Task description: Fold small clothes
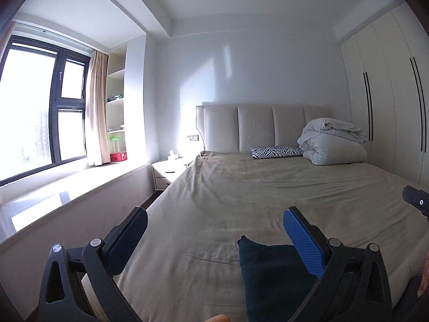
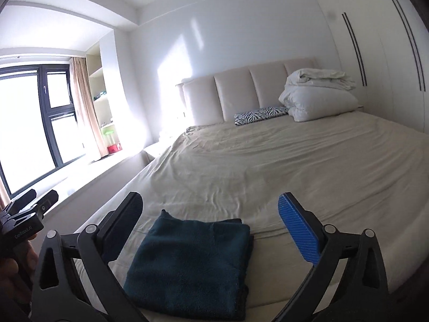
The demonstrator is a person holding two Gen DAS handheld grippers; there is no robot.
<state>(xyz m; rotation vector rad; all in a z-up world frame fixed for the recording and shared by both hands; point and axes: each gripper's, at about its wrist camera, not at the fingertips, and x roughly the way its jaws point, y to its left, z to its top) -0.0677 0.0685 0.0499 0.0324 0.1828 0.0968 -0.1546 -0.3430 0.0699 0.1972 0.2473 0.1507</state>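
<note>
Left wrist view looks along a wide bed (image 1: 241, 201) under a wrinkled beige sheet. At the bed's far end stands a padded headboard (image 1: 264, 127), with a zebra-print pillow (image 1: 276, 152) and a heaped white duvet (image 1: 333, 142) lying against it. Left of the bed are a white nightstand (image 1: 169, 173), a window seat and a dark-framed window (image 1: 43, 110) with a beige curtain; right of the bed is a white wardrobe (image 1: 388, 94).

Only this view shows the nightstand clearly; in the right wrist view that side of the bed is washed out by glare. The right wrist view alone shows the whole folded garment (image 2: 191, 264): dark teal, fuzzy, a neat rectangle in stacked layers with its folded edges aligned, lying flat on the bed's near end.

Left gripper (image 1: 214, 221) has its jaws wide apart with nothing between them, the garment below its blue finger. Right gripper (image 2: 210, 208) is likewise spread wide, hovering over the garment without touching it.
</note>
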